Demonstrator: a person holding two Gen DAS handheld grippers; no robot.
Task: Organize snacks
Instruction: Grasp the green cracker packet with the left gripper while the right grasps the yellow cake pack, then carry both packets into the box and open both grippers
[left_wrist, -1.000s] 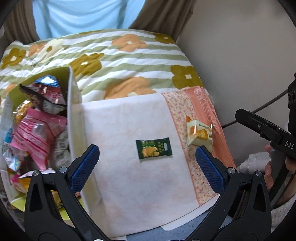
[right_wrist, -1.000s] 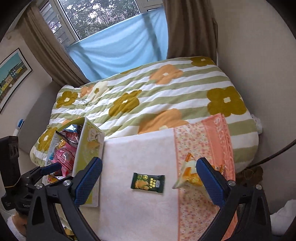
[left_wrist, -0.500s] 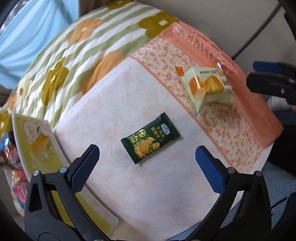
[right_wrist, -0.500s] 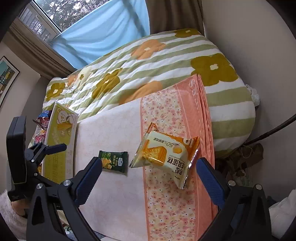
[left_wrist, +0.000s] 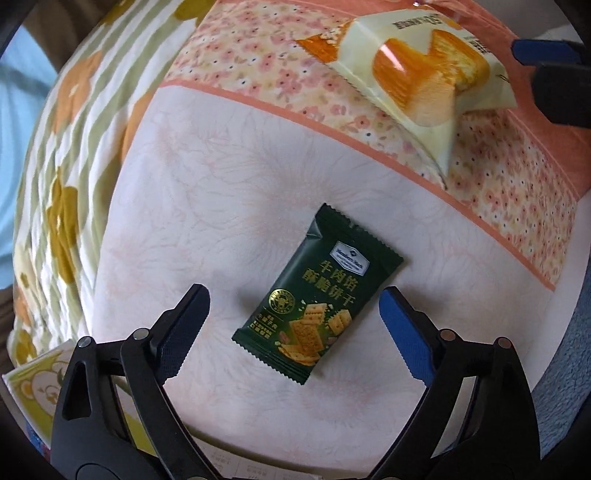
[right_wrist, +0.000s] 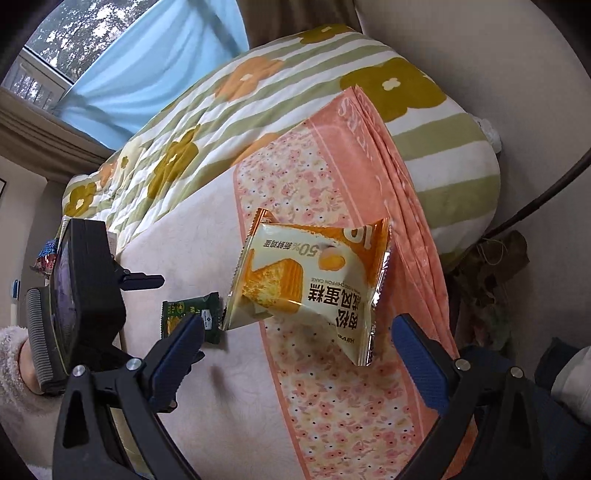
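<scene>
Bed: flower-striped quilt (right_wrist: 280, 99) by the curtained window, with a pale pink cloth (left_wrist: 236, 192) spread on top.
Left gripper (left_wrist: 295, 314): my fingers stand wide apart and have just been closing, one either side of the green cracker packet (left_wrist: 317, 291), not pressing it.
Right gripper (right_wrist: 295, 345): my fingers are spread, empty, near the cake packet (right_wrist: 306, 280).
Count: I see one green packet on the plain cloth, one cake packet on its floral band.
</scene>
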